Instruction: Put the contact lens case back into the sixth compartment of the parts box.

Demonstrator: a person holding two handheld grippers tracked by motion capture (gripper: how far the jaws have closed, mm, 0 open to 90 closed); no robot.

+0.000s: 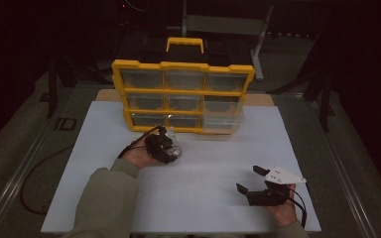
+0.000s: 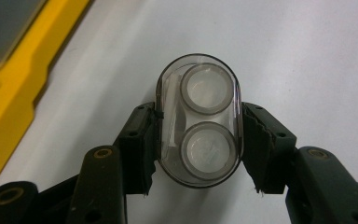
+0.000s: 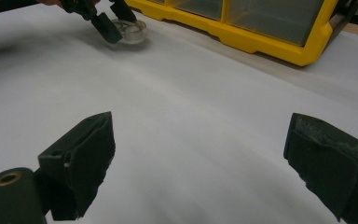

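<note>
Left gripper (image 2: 198,140) pinches the clear case (image 2: 198,125) by its long sides so it can't slip; right gripper (image 3: 200,163) idles wide open nearby.

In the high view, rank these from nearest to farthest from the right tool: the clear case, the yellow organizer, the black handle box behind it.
1. clear case: up-left of the right tool, clamped in the left tool.
2. yellow organizer: farther back, propped upright.
3. black handle box: behind the organizer, farthest.
</note>
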